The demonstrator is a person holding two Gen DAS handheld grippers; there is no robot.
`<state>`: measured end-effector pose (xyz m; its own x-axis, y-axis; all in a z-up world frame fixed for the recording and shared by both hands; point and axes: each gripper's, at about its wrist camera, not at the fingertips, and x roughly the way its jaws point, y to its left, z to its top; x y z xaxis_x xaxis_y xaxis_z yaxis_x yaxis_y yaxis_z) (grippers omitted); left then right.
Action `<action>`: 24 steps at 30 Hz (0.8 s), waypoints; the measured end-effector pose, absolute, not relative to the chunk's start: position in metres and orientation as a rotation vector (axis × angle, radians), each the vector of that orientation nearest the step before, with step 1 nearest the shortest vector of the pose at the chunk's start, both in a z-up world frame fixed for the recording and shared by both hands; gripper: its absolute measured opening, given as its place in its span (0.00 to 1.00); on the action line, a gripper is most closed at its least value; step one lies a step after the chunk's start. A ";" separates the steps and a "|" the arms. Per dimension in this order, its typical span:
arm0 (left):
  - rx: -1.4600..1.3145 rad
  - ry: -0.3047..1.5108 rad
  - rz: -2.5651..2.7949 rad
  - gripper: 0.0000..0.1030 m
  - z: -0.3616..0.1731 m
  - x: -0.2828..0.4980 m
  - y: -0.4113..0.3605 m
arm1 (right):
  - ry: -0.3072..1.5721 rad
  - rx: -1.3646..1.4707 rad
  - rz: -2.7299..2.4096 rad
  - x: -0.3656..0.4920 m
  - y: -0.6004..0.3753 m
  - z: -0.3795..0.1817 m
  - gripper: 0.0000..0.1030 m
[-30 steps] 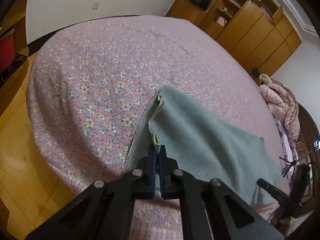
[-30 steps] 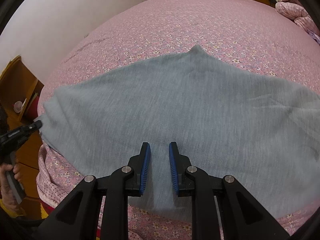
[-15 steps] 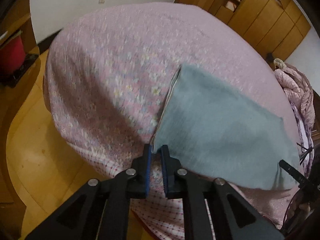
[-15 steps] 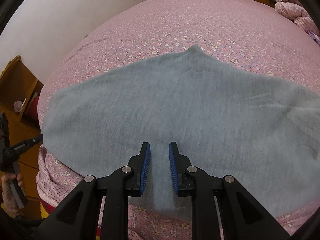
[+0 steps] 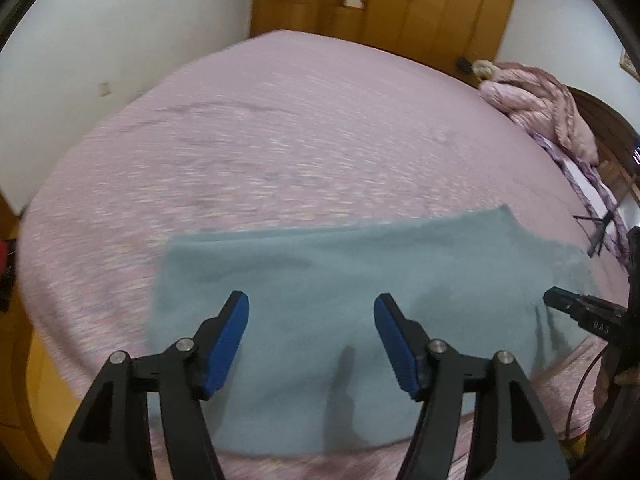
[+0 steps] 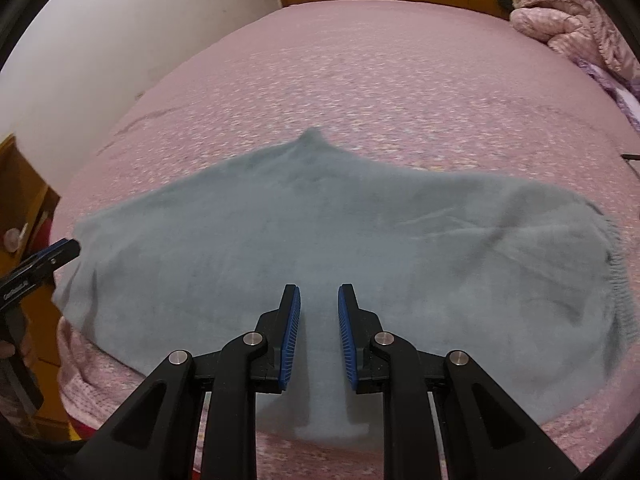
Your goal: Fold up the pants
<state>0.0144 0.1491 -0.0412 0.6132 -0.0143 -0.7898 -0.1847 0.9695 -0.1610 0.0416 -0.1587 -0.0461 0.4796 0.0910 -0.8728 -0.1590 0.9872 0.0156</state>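
A pink floral bed [image 6: 360, 80] carries flat grey pants [image 6: 320, 240] and a bunched quilt [image 6: 572, 16].

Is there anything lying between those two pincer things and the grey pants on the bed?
Nothing visible. Both hand-held grippers, left and right, hang open directly over the grey pants, which lie flat on the pink bedspread. The heaped pink quilt sits far off at the bed's head.

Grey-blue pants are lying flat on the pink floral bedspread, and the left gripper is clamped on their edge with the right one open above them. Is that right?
Not quite: the left gripper is not clamped. The left wrist view shows its jaws spread wide and empty above the grey-blue pants. The rest stands: pants flat on the pink floral bedspread, right gripper open.
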 end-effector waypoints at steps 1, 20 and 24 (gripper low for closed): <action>-0.234 0.915 0.094 0.67 -0.043 0.019 0.143 | 1.060 -0.079 0.144 0.041 -0.161 -0.047 0.21; -0.253 0.984 0.061 1.00 -0.085 0.064 0.139 | 1.012 -0.130 0.149 0.056 -0.163 -0.070 0.65; -0.248 0.984 0.059 1.00 -0.088 0.066 0.140 | 1.042 -0.069 0.158 0.055 -0.176 -0.062 0.65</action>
<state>0.0656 0.1396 -0.0882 0.5542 -0.0621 -0.8300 -0.1616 0.9702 -0.1805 0.0552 -0.1755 -0.0620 0.4940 0.0976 -0.8640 -0.1635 0.9864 0.0179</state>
